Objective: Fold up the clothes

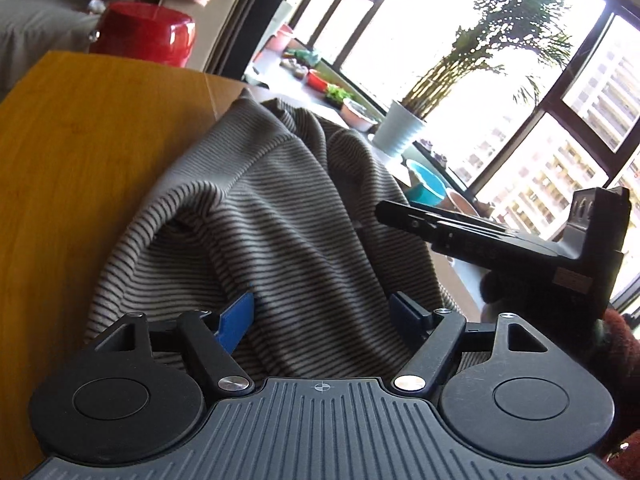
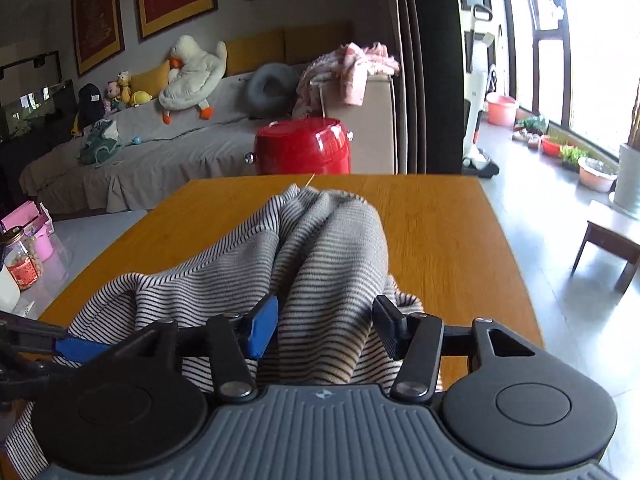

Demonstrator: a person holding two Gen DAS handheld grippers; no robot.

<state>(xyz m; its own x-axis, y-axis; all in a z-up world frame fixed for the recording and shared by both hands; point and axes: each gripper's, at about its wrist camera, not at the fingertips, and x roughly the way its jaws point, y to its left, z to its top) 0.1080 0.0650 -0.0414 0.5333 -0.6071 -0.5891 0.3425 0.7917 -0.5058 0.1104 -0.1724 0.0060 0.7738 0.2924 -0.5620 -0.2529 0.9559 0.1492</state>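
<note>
Counter (image 2: 440, 232) first, since it's the biggest thing here: a yellowish wood top, with a grey-covered sofa (image 2: 160, 152) behind it and a red glossy pot-like thing (image 2: 304, 146) just past the far edge. Big windows (image 1: 440, 40) on the right side, with a potted palm (image 1: 404, 128) in a white ribbed pot.

On the counter sits the striped sweater (image 2: 320, 248), grey with thin dark stripes, bunched up in a ridge. Its long axis runs from the near edge away toward the red thing, and the far end tapers to a little peak. The near end spills toward both cameras.

The left tongs (image 1: 324, 316) are spread wide, with sweater fabric lying between the blue fingertips (image 1: 236, 320); they aren't pinching it. The right tongs (image 2: 326, 320) are spread too, straddling a thick fold of the sweater, and from the left wrist view they show up as a black bar over the cloth's right side.

Smallest bit: a jar (image 2: 22, 256) with a red label at the left. Its writing is too blurry to read.
</note>
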